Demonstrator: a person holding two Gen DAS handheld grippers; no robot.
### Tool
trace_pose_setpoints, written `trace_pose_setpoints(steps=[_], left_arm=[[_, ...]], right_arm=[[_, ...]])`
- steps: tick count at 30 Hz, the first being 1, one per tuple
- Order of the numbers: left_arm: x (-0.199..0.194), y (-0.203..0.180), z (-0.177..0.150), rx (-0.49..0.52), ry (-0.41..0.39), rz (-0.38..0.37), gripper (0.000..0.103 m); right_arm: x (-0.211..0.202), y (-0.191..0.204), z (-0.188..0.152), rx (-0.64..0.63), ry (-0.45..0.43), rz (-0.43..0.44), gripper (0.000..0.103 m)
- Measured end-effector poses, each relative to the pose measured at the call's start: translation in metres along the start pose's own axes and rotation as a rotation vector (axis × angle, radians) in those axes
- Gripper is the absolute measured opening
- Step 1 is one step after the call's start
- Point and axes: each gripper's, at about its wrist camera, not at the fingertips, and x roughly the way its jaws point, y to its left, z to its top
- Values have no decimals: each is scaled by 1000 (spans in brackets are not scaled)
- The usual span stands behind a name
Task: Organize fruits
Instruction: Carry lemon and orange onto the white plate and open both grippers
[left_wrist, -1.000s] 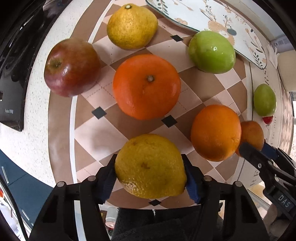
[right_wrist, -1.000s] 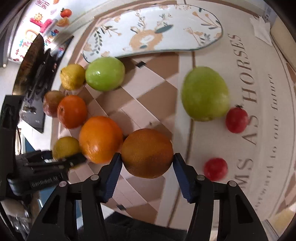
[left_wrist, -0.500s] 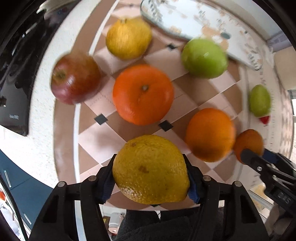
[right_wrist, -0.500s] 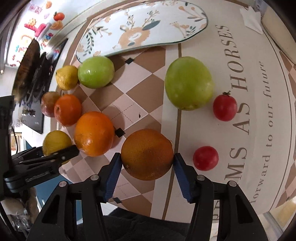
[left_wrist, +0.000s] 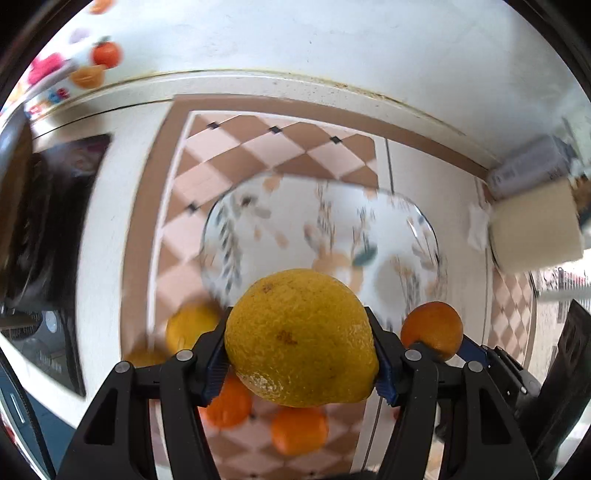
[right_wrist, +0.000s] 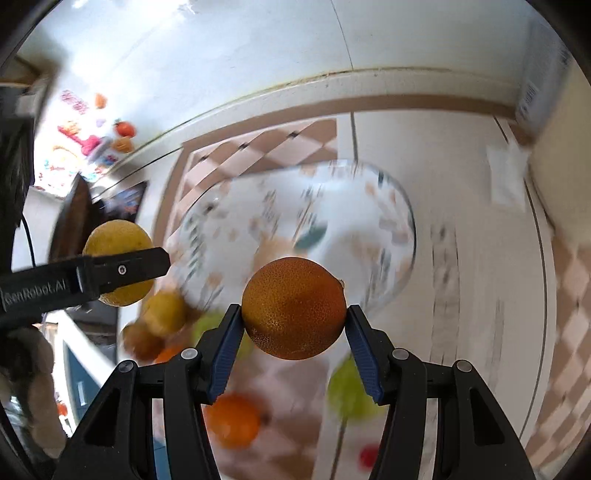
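My left gripper (left_wrist: 301, 350) is shut on a large yellow citrus fruit (left_wrist: 300, 338), held above the mat. My right gripper (right_wrist: 293, 332) is shut on a brownish orange (right_wrist: 294, 308); the same orange (left_wrist: 432, 328) shows at the right of the left wrist view. A floral oval plate (left_wrist: 321, 236) lies blurred just ahead of both fruits, seen as the plate (right_wrist: 295, 229) in the right wrist view. The yellow fruit (right_wrist: 118, 262) and a left finger (right_wrist: 122, 271) cross the right view's left side. Below remain oranges (left_wrist: 299, 430), a yellow fruit (left_wrist: 190, 326), a green fruit (right_wrist: 349, 391) and a small red fruit (right_wrist: 369, 456).
A checkered brown mat (left_wrist: 280, 151) covers the white counter up to the wall edge. A dark appliance (left_wrist: 44, 229) stands at the left. A beige box (left_wrist: 535, 232) and a crumpled tissue (left_wrist: 478, 225) sit at the right. Magnets (right_wrist: 92, 144) hang at the far left.
Both grippers have risen with their fruits and swung forward toward the plate. The view has tipped up, so the wall now shows and the fruits on the mat have dropped low.
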Motion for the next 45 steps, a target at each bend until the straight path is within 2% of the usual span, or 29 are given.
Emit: trace_pose_setpoints(steps=[5, 9, 14, 21, 22, 24, 26, 29, 31, 32, 35, 37, 41, 45], left_arm=[[63, -3, 54, -56, 140, -42, 61], [91, -1, 73, -102, 212, -67, 61], [104, -1, 80, -113, 240, -49, 61], [114, 3, 83, -112, 281, 3, 61], [114, 4, 84, -110, 276, -1, 61], [112, 7, 85, -113, 259, -13, 68], [113, 6, 87, -111, 257, -18, 84], [108, 8, 89, -101, 245, -13, 84], [103, 8, 90, -95, 234, -13, 84], [98, 9, 89, -88, 222, -6, 84], [82, 13, 85, -61, 182, 29, 84], [67, 12, 81, -40, 140, 79, 84], [36, 15, 63, -5, 46, 170, 85], [8, 22, 39, 13, -19, 197, 85]], right_arm=[[36, -7, 48, -22, 40, -48, 59], [58, -12, 71, -56, 72, -75, 59], [78, -9, 82, -99, 111, -83, 59], [82, -8, 85, -129, 138, -73, 61], [83, -7, 85, -124, 146, -71, 62], [83, -10, 85, -111, 153, -62, 64], [87, -4, 84, -108, 151, -74, 65], [85, -5, 81, -99, 149, -90, 69], [83, -5, 79, -88, 145, -92, 78], [79, -5, 78, -79, 141, -101, 79], [67, -7, 73, -53, 135, -132, 86], [58, -8, 67, -35, 138, -147, 92], [38, -6, 51, -18, 123, -205, 92], [13, -4, 28, -1, 115, -240, 93]])
